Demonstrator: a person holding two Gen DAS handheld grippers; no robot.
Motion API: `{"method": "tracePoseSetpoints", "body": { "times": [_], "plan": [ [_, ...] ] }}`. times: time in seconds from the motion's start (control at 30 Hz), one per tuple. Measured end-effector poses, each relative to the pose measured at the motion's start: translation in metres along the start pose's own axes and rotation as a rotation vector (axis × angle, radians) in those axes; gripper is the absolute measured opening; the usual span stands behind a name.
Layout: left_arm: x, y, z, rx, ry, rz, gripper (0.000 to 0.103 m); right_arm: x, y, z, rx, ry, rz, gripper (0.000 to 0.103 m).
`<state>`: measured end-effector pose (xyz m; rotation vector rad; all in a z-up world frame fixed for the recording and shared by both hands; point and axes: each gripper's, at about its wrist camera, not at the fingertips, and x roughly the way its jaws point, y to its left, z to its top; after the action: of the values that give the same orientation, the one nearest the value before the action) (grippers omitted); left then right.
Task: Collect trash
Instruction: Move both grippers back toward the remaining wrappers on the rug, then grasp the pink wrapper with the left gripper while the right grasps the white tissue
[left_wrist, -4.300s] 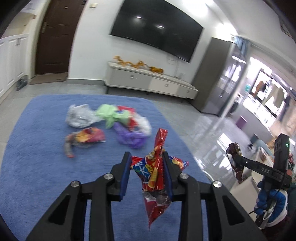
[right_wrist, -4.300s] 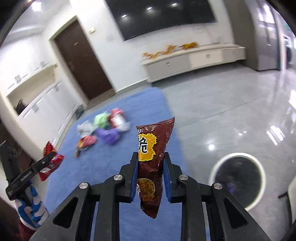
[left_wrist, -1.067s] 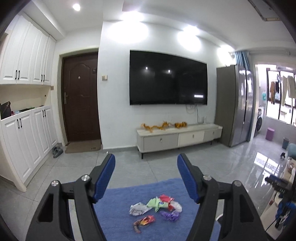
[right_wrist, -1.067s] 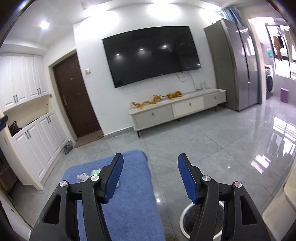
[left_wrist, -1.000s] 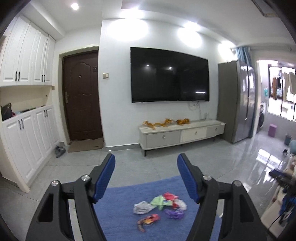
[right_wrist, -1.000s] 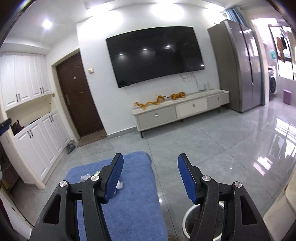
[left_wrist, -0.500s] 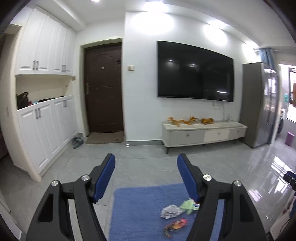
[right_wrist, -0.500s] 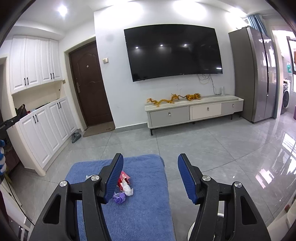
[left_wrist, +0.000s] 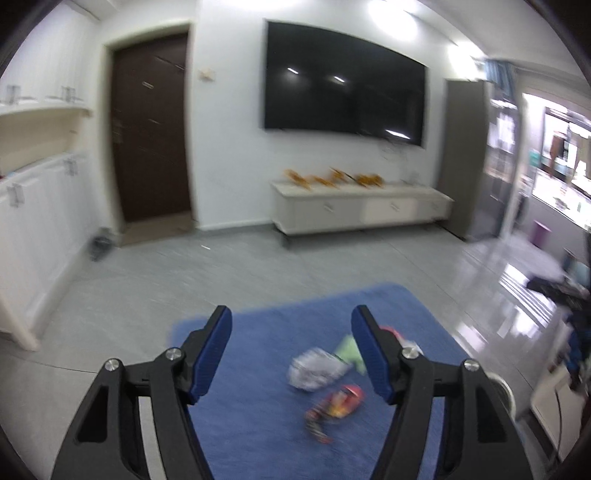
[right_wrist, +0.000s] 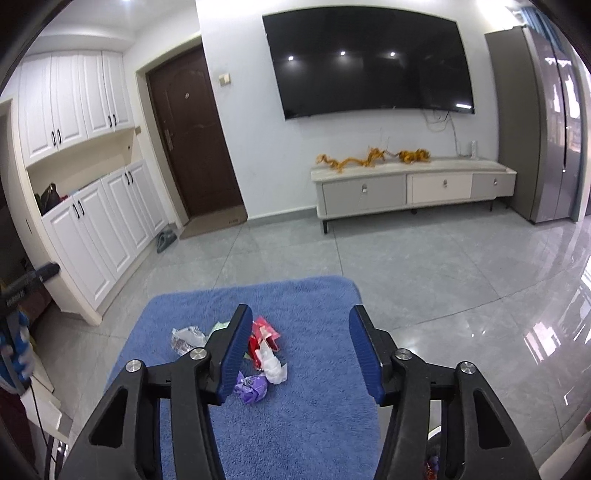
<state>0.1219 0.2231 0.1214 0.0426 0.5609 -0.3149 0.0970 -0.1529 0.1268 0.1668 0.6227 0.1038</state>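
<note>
A heap of trash lies on a blue rug (left_wrist: 258, 369). In the blurred left wrist view I see a silver wrapper (left_wrist: 314, 373), a green wrapper (left_wrist: 349, 350) and an orange-red snack bag (left_wrist: 334, 404). In the right wrist view the rug (right_wrist: 314, 406) bears a purple wrapper (right_wrist: 253, 386), a white wrapper (right_wrist: 271, 363), a red wrapper (right_wrist: 264, 328) and a silver wrapper (right_wrist: 186, 338). My left gripper (left_wrist: 291, 354) is open and empty, above and short of the heap. My right gripper (right_wrist: 297, 354) is open and empty, above the rug just right of the heap.
Grey tiled floor surrounds the rug. A white TV cabinet (right_wrist: 410, 192) stands at the far wall under a black TV (right_wrist: 369, 59). White cupboards (right_wrist: 92, 229) line the left wall. The rim of a round bin (left_wrist: 504, 387) shows at the rug's right edge.
Both grippers, open and empty, have tilted down toward the rug. The heap now sits higher and larger in both views. About four seconds ago each held a snack bag.
</note>
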Motion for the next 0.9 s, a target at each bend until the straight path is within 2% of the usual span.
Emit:
{"method": "tracePoseSetpoints", "body": {
  "times": [0.07, 0.2, 0.37, 0.47, 0.63, 0.7, 0.77, 0.83, 0.9],
  "plan": [
    [0.027, -0.010, -0.019, 0.017, 0.052, -0.086, 0.058, 0.019, 0.003, -0.003, -0.007, 0.025, 0.000, 0.050],
    [0.078, -0.032, -0.051, 0.055, 0.169, -0.198, 0.056, 0.067, 0.005, -0.014, -0.014, 0.100, 0.010, 0.046],
    [0.130, -0.053, -0.078, 0.140, 0.302, -0.278, 0.055, 0.127, 0.007, -0.035, -0.013, 0.212, 0.035, 0.046],
    [0.155, -0.066, -0.087, 0.207, 0.368, -0.292, 0.055, 0.162, 0.010, -0.051, -0.022, 0.282, 0.050, 0.046],
    [0.184, -0.072, -0.100, 0.282, 0.433, -0.262, 0.055, 0.203, 0.016, -0.070, -0.024, 0.363, 0.075, 0.046],
    [0.189, -0.077, -0.104, 0.317, 0.452, -0.260, 0.044, 0.212, 0.018, -0.075, -0.028, 0.384, 0.086, 0.046],
    [0.192, -0.083, -0.108, 0.352, 0.460, -0.242, 0.041, 0.221, 0.022, -0.079, -0.039, 0.400, 0.088, 0.046],
    [0.194, -0.084, -0.109, 0.356, 0.463, -0.240, 0.037, 0.229, 0.023, -0.082, -0.043, 0.411, 0.090, 0.046],
    [0.194, -0.083, -0.108, 0.337, 0.465, -0.246, 0.029, 0.234, 0.022, -0.084, -0.033, 0.416, 0.095, 0.041]
  ]
}}
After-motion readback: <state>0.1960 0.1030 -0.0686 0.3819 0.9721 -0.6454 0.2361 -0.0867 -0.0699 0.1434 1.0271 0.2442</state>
